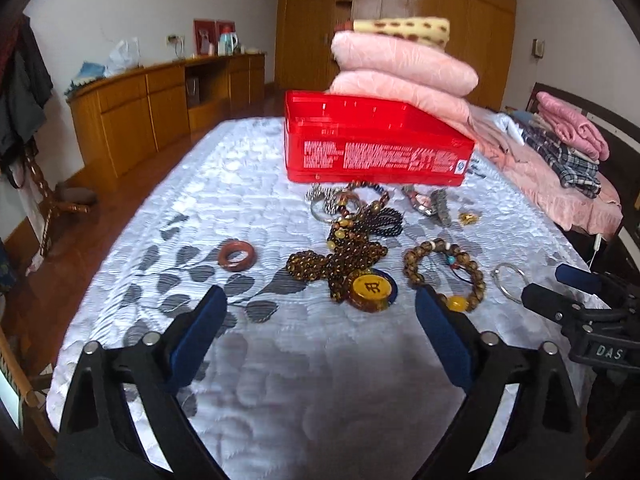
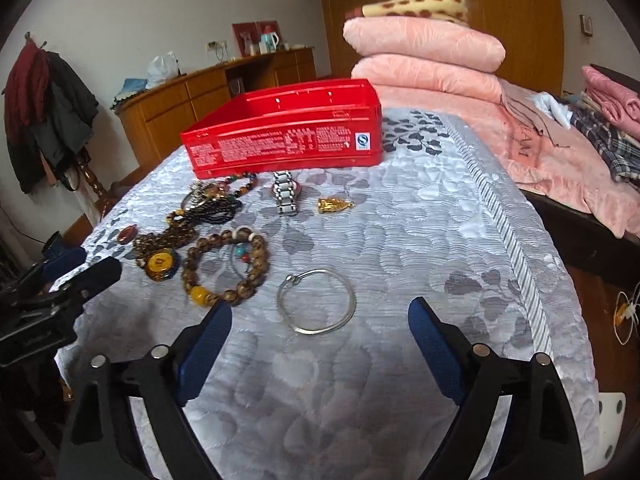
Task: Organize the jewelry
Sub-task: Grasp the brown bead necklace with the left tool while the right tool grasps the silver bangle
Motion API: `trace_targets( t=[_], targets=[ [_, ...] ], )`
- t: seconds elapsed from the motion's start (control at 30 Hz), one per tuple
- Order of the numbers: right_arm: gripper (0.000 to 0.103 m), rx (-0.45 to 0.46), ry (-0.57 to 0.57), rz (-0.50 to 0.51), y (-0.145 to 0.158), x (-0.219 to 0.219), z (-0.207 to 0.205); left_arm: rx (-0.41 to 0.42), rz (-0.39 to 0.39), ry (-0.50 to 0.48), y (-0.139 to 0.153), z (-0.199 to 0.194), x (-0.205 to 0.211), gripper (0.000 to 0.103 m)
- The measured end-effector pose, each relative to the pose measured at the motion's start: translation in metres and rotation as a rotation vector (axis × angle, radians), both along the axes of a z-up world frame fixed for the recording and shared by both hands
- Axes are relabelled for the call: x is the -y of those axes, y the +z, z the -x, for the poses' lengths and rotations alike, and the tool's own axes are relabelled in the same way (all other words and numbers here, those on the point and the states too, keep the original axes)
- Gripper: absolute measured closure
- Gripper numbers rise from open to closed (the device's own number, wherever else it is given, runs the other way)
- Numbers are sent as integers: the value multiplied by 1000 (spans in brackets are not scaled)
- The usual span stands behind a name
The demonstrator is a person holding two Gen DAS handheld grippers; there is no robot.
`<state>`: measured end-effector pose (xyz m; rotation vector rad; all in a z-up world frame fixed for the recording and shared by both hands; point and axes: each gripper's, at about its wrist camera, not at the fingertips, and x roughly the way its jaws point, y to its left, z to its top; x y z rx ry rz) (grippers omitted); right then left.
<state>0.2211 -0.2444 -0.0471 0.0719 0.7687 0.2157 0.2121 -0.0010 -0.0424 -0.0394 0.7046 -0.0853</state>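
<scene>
Jewelry lies on a grey leaf-patterned quilt (image 1: 280,360) in front of an open red box (image 1: 376,152). The pieces include a brown bead necklace with an amber pendant (image 1: 370,290), a bead bracelet (image 1: 477,280), a red-brown ring (image 1: 237,270), a watch (image 2: 286,196), a gold pendant (image 2: 334,205) and a silver bangle (image 2: 353,301). My left gripper (image 1: 320,304) hangs open just short of the amber pendant, holding nothing. My right gripper (image 2: 320,316) is open over the near side of the silver bangle, its pads clear of it. Each gripper shows at the edge of the other's view.
Folded pink blankets (image 1: 404,64) are stacked behind the red box, with more folded clothes (image 1: 568,140) at the far right. A wooden sideboard (image 1: 160,104) runs along the left wall beside hanging coats (image 2: 48,108). The quilt's edge drops off at the left and right.
</scene>
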Motion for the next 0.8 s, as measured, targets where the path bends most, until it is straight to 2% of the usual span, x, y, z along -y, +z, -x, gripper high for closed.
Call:
trace_targets(
  t=[0.03,0.13,0.3,0.43,0.67,0.8],
  targets=[
    [17,-5,4,1,0,0,-3,-12,3,1,-1,-4,0,19],
    [30,-39,22,9,-3,-2,-12,-64,23,3,-7,-19,-1,22],
    [30,-86,42,33,-12,-7,-21,-98,18,-10,-11,-33,3,22],
    [31,-88,54,105,-13,-17,-23,-150,18,-30,-17,-45,6,22],
    [42,-86,57,136,-13,-19,-26,-179,7,-45,-18,-58,11,23],
    [52,-79,70,137,-12,-18,-26,-160,-14,-61,-17,-54,15,40]
  ],
)
